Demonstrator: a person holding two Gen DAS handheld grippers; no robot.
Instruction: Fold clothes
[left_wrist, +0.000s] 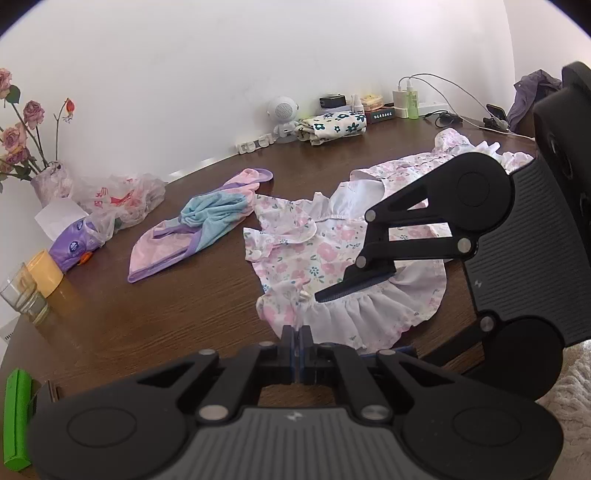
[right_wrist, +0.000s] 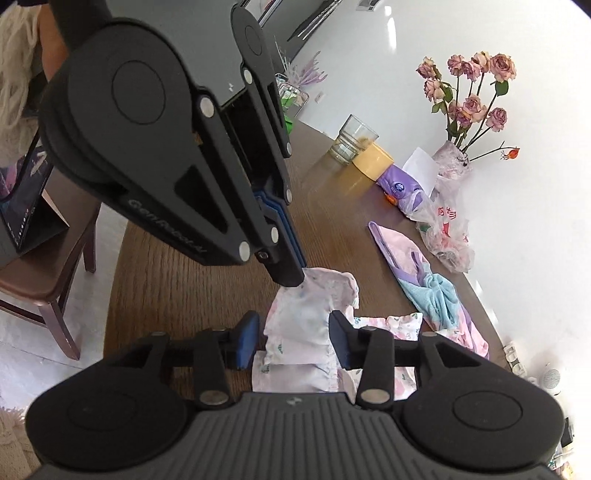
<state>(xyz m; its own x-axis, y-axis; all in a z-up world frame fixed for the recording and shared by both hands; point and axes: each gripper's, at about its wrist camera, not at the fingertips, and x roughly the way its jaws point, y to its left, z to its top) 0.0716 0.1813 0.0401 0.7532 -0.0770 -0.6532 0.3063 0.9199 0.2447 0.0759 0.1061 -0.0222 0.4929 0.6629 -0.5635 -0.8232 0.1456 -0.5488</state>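
A dark wooden table (left_wrist: 155, 306) is seen bearing a floral dress (left_wrist: 325, 258), spread flat near its front edge. A pink, purple and blue garment (left_wrist: 195, 229) is laid just left of the dress, apart from it. The dress's frilled hem is clamped in the closed left gripper (right_wrist: 295, 273), on whose linkage raised lettering is partly legible as "Gen". The right gripper (right_wrist: 297, 341) is held with fingers apart, astride the hem. Red print on a plastic bag (right_wrist: 445, 229) cannot be read
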